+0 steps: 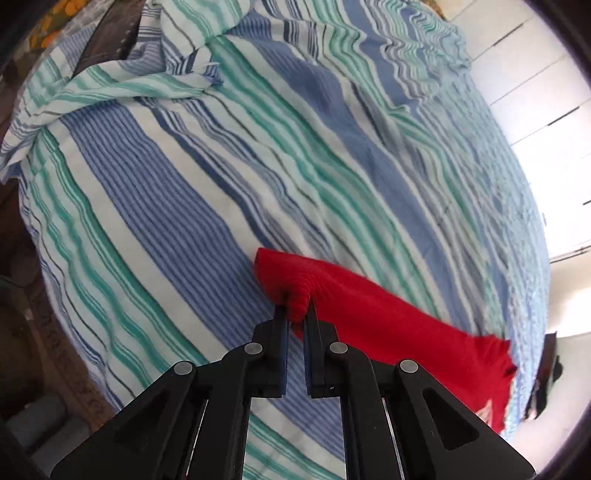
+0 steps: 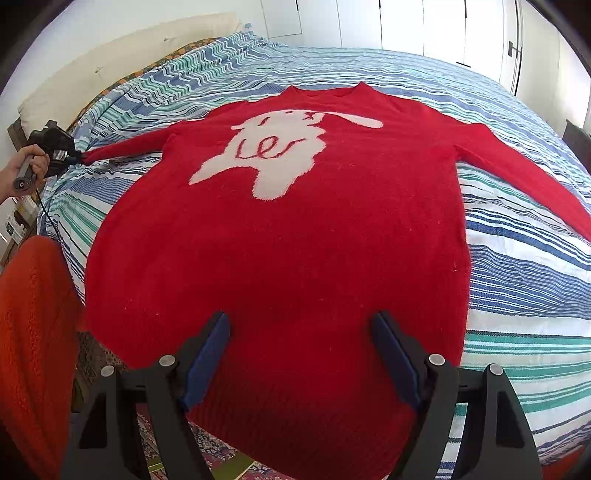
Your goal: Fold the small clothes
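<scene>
A red sweater with a white animal figure lies flat, front up, on the striped bed, neck at the far side. My left gripper is shut on the cuff of its left sleeve, which it holds out at the bed's left side; it also shows in the right wrist view. My right gripper is open and empty, its fingers spread just above the sweater's hem at the near bed edge. The right sleeve lies stretched out to the right.
The bed has a blue, green and white striped cover. A crumpled striped cloth lies at its far end. A cream headboard is at the left. An orange knitted fabric is at my near left. White cupboards stand behind.
</scene>
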Motion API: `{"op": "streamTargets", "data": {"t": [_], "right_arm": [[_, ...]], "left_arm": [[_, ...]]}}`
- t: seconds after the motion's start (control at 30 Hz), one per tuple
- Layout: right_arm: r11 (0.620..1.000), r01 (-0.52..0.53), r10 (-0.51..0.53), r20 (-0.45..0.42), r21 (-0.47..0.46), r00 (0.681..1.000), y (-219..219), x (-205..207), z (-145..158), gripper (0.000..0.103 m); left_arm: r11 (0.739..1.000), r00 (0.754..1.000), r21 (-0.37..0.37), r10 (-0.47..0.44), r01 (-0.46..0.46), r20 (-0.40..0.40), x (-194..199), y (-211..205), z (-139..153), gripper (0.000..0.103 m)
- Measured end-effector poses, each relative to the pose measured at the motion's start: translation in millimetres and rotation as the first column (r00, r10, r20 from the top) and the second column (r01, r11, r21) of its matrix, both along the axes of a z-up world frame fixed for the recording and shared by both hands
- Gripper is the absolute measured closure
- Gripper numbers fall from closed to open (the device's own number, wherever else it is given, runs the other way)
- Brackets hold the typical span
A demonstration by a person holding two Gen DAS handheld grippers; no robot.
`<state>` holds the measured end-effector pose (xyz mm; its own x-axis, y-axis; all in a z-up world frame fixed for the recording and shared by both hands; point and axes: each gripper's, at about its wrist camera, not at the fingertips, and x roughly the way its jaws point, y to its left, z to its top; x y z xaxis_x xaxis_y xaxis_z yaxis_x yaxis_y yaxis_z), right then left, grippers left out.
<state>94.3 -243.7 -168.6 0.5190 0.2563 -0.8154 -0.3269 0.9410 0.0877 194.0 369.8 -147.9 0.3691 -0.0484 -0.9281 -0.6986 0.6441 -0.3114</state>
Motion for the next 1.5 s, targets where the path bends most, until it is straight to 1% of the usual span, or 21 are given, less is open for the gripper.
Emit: {"op": "streamTargets", "data": {"t": [0.07,0.1,0.17,0.23,0.33,0.4,0.47,0.53,0.67,0.7,0.77,0.8,0.9,1.0,1.07,1.13,1.2,1.27,1.33,1.43,1.5], "right_arm": [[1.0,0.0,0.0,-0.001,0.004,1.0,-1,0,0,0.023],[1.0,-0.001,0.001,-0.001,0.004,1.0,-1,0,0,0.023],[1.0,-0.003,0.003,0.0,0.005,1.0,-1,-1,1,0.023],[1.0,-0.002,0.002,0.002,0.01,1.0,-2,-2,2,0.023],[1.0,0.001,-0.001,0.006,0.022,1.0,-4,-3,4,0.023],[1.0,0.001,-0.001,0.012,0.027,1.0,-4,-4,6,0.024],[1.0,-0.003,0.002,0.013,0.027,1.0,-3,-4,6,0.023],[1.0,-0.008,0.008,0.012,0.024,1.0,-1,-3,5,0.023],[1.0,-0.013,0.013,0.013,0.026,1.0,-1,-4,6,0.023],[1.0,-0.011,0.011,0.012,0.029,1.0,-1,-4,6,0.024],[0.999,-0.005,0.004,0.013,0.036,1.0,-4,-4,8,0.024],[0.999,0.0,0.0,0.015,0.04,1.0,-5,-5,9,0.024],[0.998,0.017,-0.019,0.025,0.063,1.0,-13,-7,14,0.024],[0.995,0.036,-0.039,0.022,0.098,0.999,-21,-5,15,0.024],[0.992,0.04,-0.043,0.02,0.12,0.999,-25,-3,15,0.024],[0.99,0.041,-0.044,0.022,0.136,0.999,-26,-2,17,0.024],[0.989,0.035,-0.039,0.027,0.145,0.999,-25,-2,18,0.024],[0.989,0.029,-0.035,0.036,0.146,0.999,-24,-3,20,0.024],[0.989,0.028,-0.036,0.05,0.147,0.998,-25,-5,24,0.024],[0.987,0.043,-0.054,0.073,0.154,0.996,-30,-9,30,0.024],[0.985,0.062,-0.076,0.08,0.163,0.994,-35,-11,32,0.024]], "left_arm": [[0.999,0.994,-0.015,-0.047,0.046,-0.097,0,-7,-23,0.096],[0.998,0.99,0.004,-0.062,0.063,-0.127,-1,-11,-29,0.089],[0.992,0.987,0.093,-0.069,0.083,-0.147,-2,-18,-24,0.076],[0.976,0.988,0.211,-0.03,0.062,-0.154,-7,-23,-8,0.056],[0.927,0.997,0.373,-0.026,0.049,-0.067,-14,-44,26,0.055],[0.907,0.992,0.406,-0.127,0.111,0.011,-8,-70,42,0.052],[0.89,0.956,0.384,-0.288,0.246,0.054,10,-104,45,0.047],[0.848,0.902,0.373,-0.428,0.377,0.061,35,-147,42,0.046],[0.778,0.811,0.338,-0.581,0.53,0.067,79,-226,19,0.034],[0.762,0.802,0.33,-0.597,0.558,0.022,86,-240,6,0.031],[0.72,0.806,0.368,-0.56,0.588,-0.192,98,-253,-32,0.032],[0.729,0.815,0.368,-0.542,0.578,-0.206,96,-249,-42,0.03],[0.805,0.884,0.367,-0.441,0.466,-0.155,84,-227,-26,0.028],[0.823,0.905,0.392,-0.42,0.412,-0.07,69,-225,4,0.033],[0.811,0.878,0.396,-0.478,0.431,0.021,59,-242,25,0.033],[0.774,0.825,0.41,-0.559,0.482,0.084,52,-274,38,0.033],[0.727,0.769,0.42,-0.631,0.543,0.099,50,-310,39,0.03],[0.694,0.732,0.407,-0.676,0.593,0.086,51,-339,28,0.024],[0.691,0.726,0.364,-0.685,0.625,0.054,50,-357,7,0.019],[0.725,0.761,0.263,-0.646,0.636,-0.058,45,-360,-36,0.017],[0.722,0.761,0.289,-0.648,0.628,-0.032,34,-359,-33,0.016]]}}
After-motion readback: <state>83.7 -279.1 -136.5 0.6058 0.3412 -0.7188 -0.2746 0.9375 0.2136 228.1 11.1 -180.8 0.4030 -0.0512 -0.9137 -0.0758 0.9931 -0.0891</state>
